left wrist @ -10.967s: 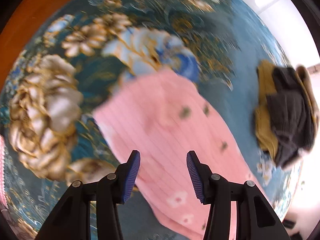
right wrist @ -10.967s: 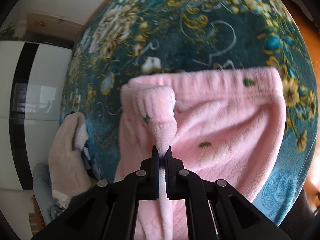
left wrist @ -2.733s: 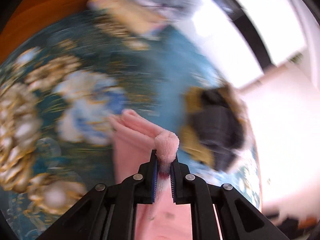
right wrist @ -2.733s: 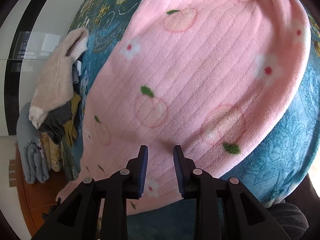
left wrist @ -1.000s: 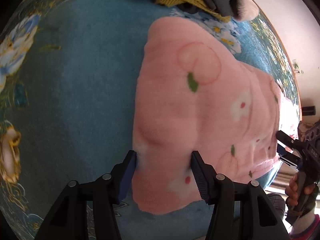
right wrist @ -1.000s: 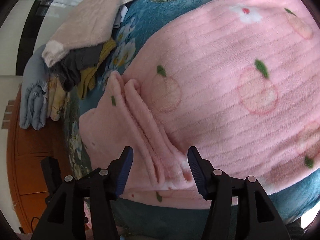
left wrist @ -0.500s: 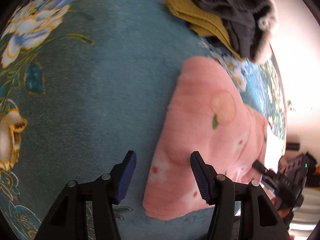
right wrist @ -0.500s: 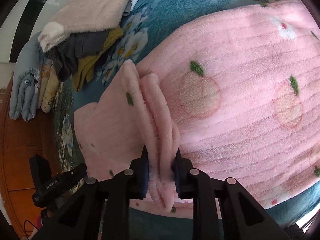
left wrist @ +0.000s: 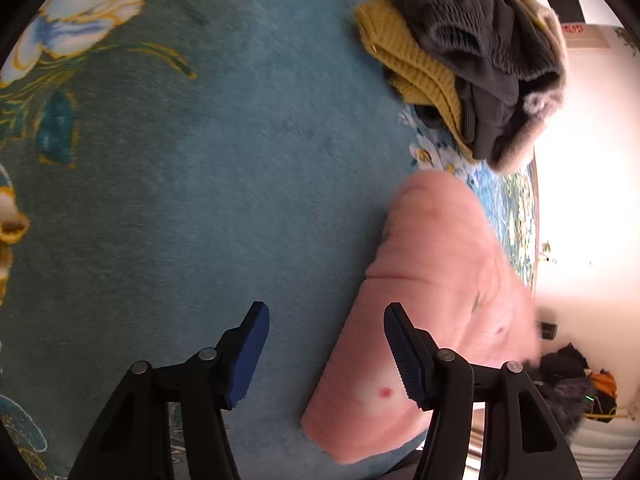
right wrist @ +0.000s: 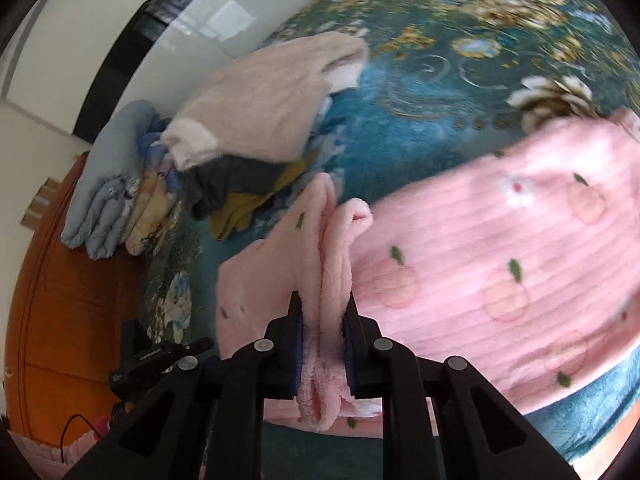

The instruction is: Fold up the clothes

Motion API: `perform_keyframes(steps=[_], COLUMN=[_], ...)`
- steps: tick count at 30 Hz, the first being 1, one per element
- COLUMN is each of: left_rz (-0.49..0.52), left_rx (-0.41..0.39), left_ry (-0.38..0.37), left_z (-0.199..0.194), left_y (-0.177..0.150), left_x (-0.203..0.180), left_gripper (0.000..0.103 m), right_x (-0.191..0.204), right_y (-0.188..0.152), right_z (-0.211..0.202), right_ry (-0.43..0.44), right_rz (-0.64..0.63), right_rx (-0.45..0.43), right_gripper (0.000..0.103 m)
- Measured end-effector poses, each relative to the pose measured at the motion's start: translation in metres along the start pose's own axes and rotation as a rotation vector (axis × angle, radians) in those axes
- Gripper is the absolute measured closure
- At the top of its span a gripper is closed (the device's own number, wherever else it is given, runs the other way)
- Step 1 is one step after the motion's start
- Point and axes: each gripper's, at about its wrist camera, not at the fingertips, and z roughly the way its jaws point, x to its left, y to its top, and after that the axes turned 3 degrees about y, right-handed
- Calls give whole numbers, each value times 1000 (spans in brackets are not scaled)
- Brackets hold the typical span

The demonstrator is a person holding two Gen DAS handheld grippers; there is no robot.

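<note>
- Between the right gripper (right wrist: 322,346) jaws, closing now, sits a bunched fold of the pink fleece garment (right wrist: 500,252), pads pressing it.
- Left gripper (left wrist: 326,354) jaws opening, nothing between them; the garment's corner lies beside one finger.
- No writing can be read anywhere.
- Garment lies on a teal floral blanket (left wrist: 192,184); folded clothes pile (right wrist: 256,120) beyond, orange wood floor (right wrist: 60,280), white wall.

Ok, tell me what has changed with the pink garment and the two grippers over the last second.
The right gripper went from open astride a bunched ridge of the pink garment to closing on it, pads pressing the fleece. The left gripper slid off the garment's corner and now hangs open over bare blanket. The pile of folded clothes stayed put.
</note>
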Motion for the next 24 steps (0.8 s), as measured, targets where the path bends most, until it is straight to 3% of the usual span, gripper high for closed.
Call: perform_keyframes(steps=[3,9,15,24], left_rz=[25,101,239,285], left_rx=[24,38,65,23], left_ry=[-19,-161,-69,-2], left_z=[12,26,51,54], left_y=[0,2,0,3], left_x=[-8,-31,-44,-31], left_gripper=[39,25,20,21], right_x=[-44,-60,-56,-49], right_y=[-8,-17,-19,-19], right_z=[23,27,29,29], right_ry=[-120,-100,-99,-108], right_rz=[154,220,226,186], right_rx=[78,89,90,116], right_gripper=[86,85,84,81])
